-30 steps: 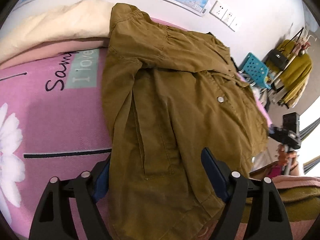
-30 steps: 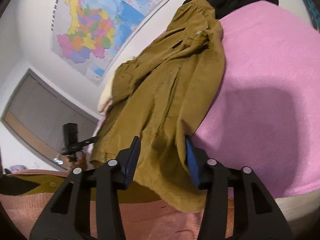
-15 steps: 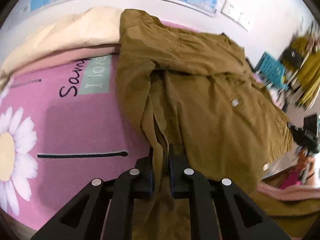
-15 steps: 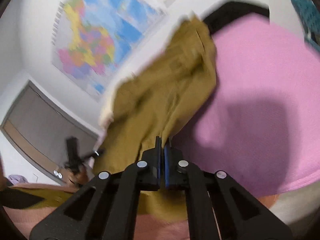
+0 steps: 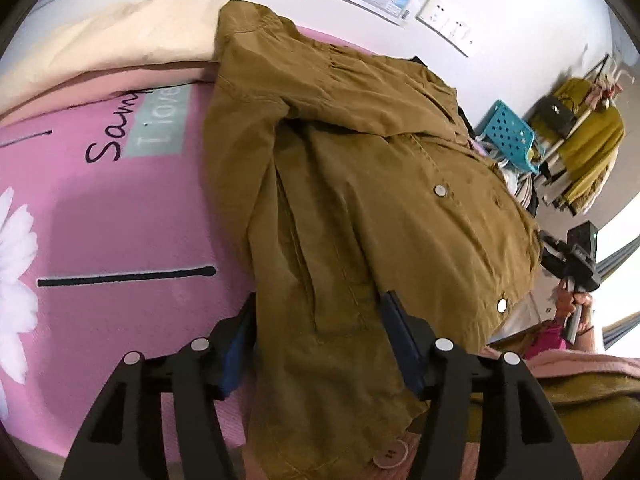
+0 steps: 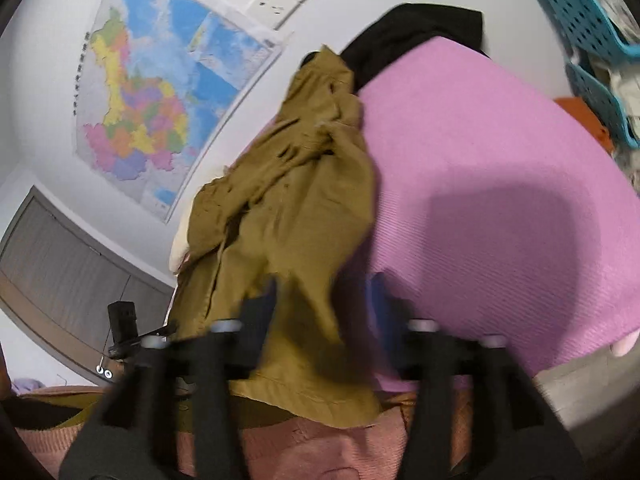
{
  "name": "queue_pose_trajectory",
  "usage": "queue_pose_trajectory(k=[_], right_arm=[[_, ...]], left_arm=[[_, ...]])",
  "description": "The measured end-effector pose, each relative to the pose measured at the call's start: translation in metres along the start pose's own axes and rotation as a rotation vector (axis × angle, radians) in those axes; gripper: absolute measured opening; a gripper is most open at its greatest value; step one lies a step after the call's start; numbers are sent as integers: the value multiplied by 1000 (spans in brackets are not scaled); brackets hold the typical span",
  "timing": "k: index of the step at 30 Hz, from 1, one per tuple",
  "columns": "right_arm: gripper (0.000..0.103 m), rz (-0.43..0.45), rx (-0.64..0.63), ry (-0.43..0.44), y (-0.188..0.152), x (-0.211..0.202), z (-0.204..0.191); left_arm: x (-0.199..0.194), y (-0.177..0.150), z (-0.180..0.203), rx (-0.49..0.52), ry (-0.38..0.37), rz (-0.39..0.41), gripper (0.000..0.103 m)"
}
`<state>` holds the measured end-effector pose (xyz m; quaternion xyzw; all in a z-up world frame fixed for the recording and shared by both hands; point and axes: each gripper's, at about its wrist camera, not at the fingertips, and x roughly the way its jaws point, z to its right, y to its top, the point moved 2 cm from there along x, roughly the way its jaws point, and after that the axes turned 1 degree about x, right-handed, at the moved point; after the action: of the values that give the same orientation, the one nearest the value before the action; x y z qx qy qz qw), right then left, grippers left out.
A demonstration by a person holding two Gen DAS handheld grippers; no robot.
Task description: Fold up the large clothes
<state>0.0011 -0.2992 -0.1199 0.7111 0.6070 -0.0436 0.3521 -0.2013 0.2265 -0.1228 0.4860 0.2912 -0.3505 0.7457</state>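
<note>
Here both tools, left [image 5: 320, 344] and right [image 6: 324, 312], just opened around the soft, floppy brown jacket [image 5: 360, 184]; grab its hem at the bed's [image 5: 120, 220] near edge.

The room is evenly and fairly brightly lit; the left wrist view is sharp, its colours clean, with a soft grey shadow on the pink blanket [image 5: 120, 220] beside the brown jacket [image 5: 360, 200]; strong white daylight blows out the far right edge there; both views bulge like a fishbowl, straight lines bending and black corners closing in; the right wrist view is smeared by motion, the right gripper [image 6: 324, 304] and the jacket hem blurred; a broad dark shadow lies on the blanket; the wall map [image 6: 160, 92] stays fairly clear.
</note>
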Motion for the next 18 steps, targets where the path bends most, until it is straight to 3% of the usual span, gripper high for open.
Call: queue_pose_trajectory(k=[4, 5, 8, 9, 11, 13, 15, 17, 18], right_arm=[[54, -42, -51, 40, -3, 8, -7], [54, -61, -65, 50, -5, 9, -8], [35, -133, -104, 76, -10, 26, -19], [34, -140, -103, 82, -11, 28, -20], [31, -138, -92, 99, -11, 30, -19], [24, -130, -77, 137, -12, 28, -19], [16, -130, -70, 140, -14, 27, -19], [11, -113, -76, 156, -15, 25, -27], [10, -92, -73, 193, -13, 20, -34]], left_arm=[[2, -1, 3, 3, -27, 6, 58], [4, -2, 6, 4, -39, 3, 52], [7, -1, 8, -1, -19, 12, 22], [5, -1, 4, -19, -23, 22, 12], [2, -1, -1, -56, -46, 24, 12], [6, -4, -1, -57, -16, 6, 29], [5, -5, 6, -36, -51, 13, 44], [9, -5, 14, -4, -6, 13, 28], [10, -4, 15, -1, 10, 15, 12]])
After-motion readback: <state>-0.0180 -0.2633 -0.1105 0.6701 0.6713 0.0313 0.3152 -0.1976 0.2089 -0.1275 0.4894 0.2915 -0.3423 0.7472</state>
